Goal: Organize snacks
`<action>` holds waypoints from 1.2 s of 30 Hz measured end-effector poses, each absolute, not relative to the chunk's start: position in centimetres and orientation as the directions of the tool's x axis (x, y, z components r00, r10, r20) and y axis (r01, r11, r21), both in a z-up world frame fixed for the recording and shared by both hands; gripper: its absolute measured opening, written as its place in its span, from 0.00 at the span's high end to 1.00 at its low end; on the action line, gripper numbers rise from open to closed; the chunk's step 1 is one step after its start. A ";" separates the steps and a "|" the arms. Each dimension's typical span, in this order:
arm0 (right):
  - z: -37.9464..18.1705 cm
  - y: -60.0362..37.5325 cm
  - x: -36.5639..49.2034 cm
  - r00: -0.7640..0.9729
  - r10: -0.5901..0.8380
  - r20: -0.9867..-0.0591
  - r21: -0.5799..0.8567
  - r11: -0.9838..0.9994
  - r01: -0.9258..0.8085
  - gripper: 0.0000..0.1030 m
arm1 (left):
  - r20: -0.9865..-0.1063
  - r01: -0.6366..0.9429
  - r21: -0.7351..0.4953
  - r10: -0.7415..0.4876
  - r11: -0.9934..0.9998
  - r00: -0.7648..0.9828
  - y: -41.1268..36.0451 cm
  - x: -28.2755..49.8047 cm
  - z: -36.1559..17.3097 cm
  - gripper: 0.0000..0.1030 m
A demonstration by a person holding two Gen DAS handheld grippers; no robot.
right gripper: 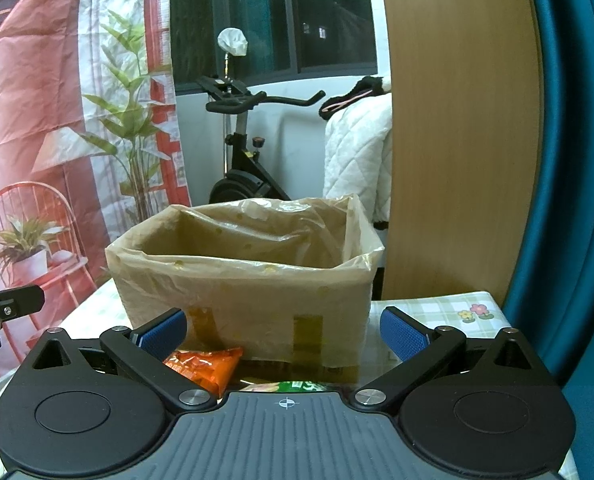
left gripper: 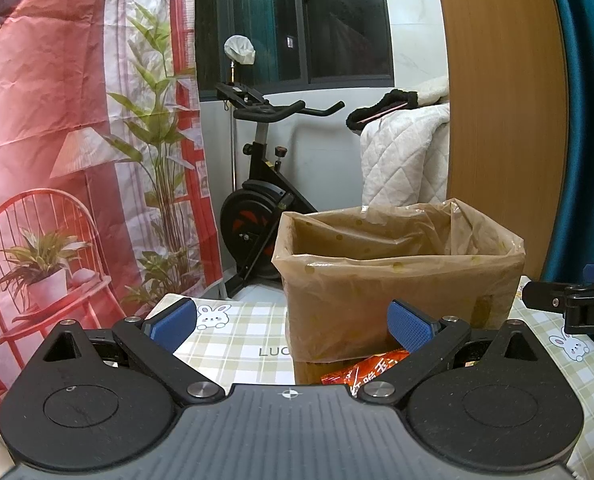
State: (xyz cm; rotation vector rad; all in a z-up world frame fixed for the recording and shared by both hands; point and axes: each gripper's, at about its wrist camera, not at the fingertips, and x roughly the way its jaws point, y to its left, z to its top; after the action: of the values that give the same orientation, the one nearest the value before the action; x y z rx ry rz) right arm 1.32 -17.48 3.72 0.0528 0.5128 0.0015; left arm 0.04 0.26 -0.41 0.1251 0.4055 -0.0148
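Observation:
A cardboard box lined with a brownish plastic bag [left gripper: 397,280] stands on the checked tablecloth, also in the right wrist view [right gripper: 245,280]. An orange-red snack packet [left gripper: 361,368] lies on the table in front of the box, low between my left gripper's fingers; it shows in the right wrist view [right gripper: 205,368] too. A green packet's edge [right gripper: 293,386] peeks just above the right gripper body. My left gripper [left gripper: 293,324] is open and empty. My right gripper [right gripper: 283,332] is open and empty, facing the box.
The table has a green checked cloth [left gripper: 233,340] with rabbit prints. Behind stand an exercise bike [left gripper: 261,184], a red printed backdrop [left gripper: 57,120], a white quilt [left gripper: 401,152] and a wooden panel [left gripper: 505,100]. The right gripper's edge [left gripper: 569,304] shows at the right.

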 end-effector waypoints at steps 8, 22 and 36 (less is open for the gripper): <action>3.7 -17.2 1.1 0.871 0.019 -0.491 0.049 0.999 0.006 0.00 | -0.396 0.042 0.115 0.008 0.992 0.918 0.3 0.1 -0.4 0.01; 3.8 -17.0 1.0 0.871 0.016 -0.491 0.047 0.999 0.009 0.00 | -0.396 0.042 0.114 0.007 0.993 0.918 0.3 0.1 -0.5 0.01; 3.8 -17.1 1.0 0.871 0.016 -0.491 0.048 0.999 0.009 0.00 | -0.395 0.059 0.105 -0.013 0.993 0.919 0.0 -0.3 -0.5 0.01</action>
State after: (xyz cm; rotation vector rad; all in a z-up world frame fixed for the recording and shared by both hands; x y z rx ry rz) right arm 0.97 -17.07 3.81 0.0491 0.5141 0.0040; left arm -0.35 0.00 -0.55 0.1161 0.4044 -0.0374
